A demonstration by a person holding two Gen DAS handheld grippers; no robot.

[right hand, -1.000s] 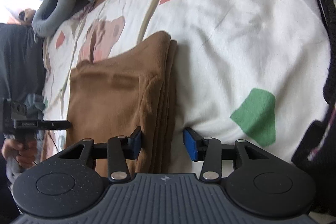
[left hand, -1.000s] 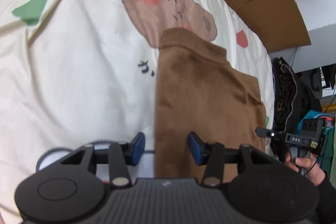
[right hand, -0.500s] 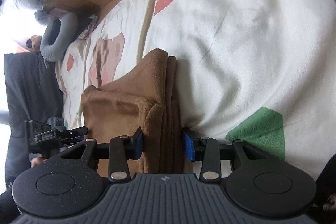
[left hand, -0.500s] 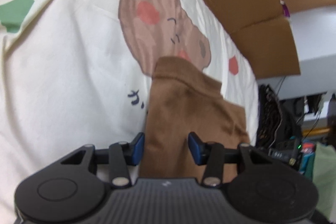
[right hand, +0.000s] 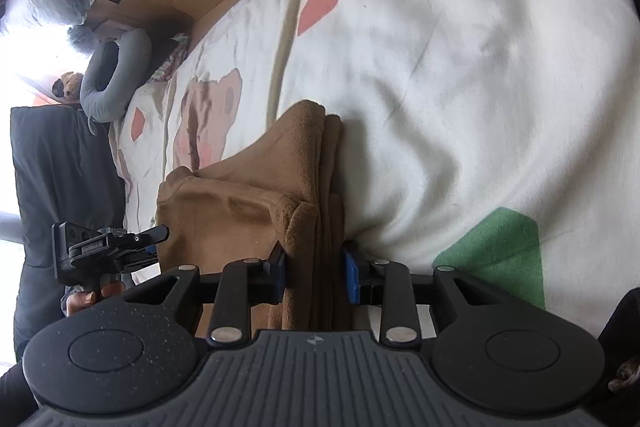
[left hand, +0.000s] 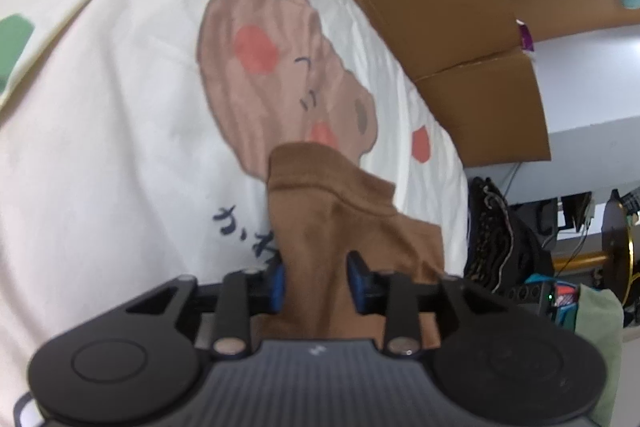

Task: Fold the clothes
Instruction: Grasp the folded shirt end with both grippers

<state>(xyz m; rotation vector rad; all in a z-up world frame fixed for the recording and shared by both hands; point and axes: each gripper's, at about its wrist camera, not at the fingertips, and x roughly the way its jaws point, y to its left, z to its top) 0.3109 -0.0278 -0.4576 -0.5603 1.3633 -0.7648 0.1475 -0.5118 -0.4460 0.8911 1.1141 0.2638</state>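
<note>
Both grippers, left gripper (left hand: 315, 281) and right gripper (right hand: 315, 277), are clamping narrow jaws on the folded brown garment (right hand: 248, 211) lying on the bed (right hand: 460, 87).

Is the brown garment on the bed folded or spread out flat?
Folded. In the right wrist view the brown garment shows several stacked layers along its right edge, between the right gripper fingers.

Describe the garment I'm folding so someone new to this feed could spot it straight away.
Start from the cream bedspread printed with a big pink-cheeked bear. Just below the bear's head lies the brown garment, folded into stacked layers, with both the left gripper and right gripper straddling its near edge. It is the only plain brown cloth lying on the bed.
</note>
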